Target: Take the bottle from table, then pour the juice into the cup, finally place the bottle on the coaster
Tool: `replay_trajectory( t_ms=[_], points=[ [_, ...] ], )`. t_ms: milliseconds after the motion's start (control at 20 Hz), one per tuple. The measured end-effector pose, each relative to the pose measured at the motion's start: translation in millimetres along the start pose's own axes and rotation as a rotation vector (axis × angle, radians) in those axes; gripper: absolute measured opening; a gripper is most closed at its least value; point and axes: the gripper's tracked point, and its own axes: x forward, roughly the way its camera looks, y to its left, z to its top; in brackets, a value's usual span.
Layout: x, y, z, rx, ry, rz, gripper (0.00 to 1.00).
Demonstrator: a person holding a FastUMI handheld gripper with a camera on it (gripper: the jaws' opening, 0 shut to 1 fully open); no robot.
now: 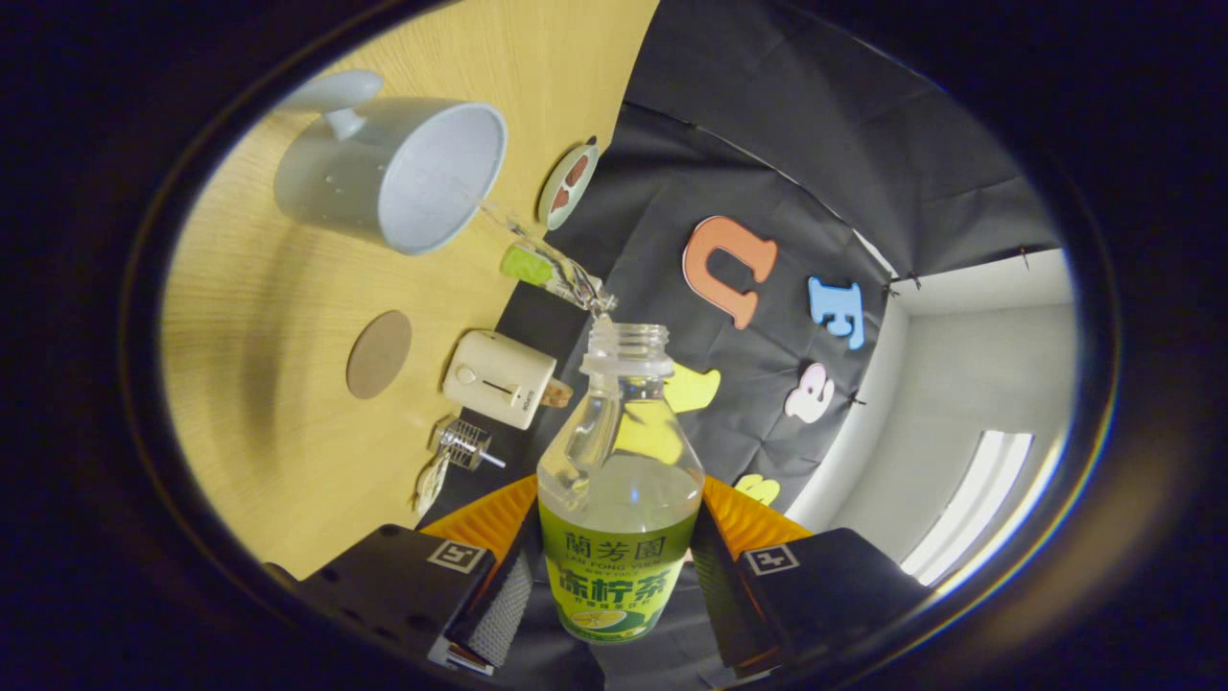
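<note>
My gripper (614,566) is shut on a clear plastic bottle (619,480) with a green label, its cap off, held between both fingers (504,595). The whole view is rolled, so the bottle is tipped sideways over the wooden table (259,384). A thin clear stream (547,264) leaves the bottle's mouth and runs toward the open rim of the pale blue cup (403,178), which stands beyond the fingers with its handle on the far side. A round brown coaster (379,353) lies on the table between the cup and the fingers.
A small cream toaster-like box (499,377) stands near the table's back edge, with a metal wire piece (465,444) beside it. A small plate (568,184) leans at the back edge near the cup. White room wall and a ceiling light (969,518) lie beyond.
</note>
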Motion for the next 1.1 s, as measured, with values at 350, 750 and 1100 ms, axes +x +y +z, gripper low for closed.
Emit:
replay_trajectory(
  t_ms=[350,750,1100],
  points=[
    [-3,0,0,-0.034,0.003,-0.002,0.82],
    [2,-5,-2,-0.098,0.003,-0.019,0.82],
    [-4,-17,-4,-0.134,0.012,-0.03,0.83]
  ],
)
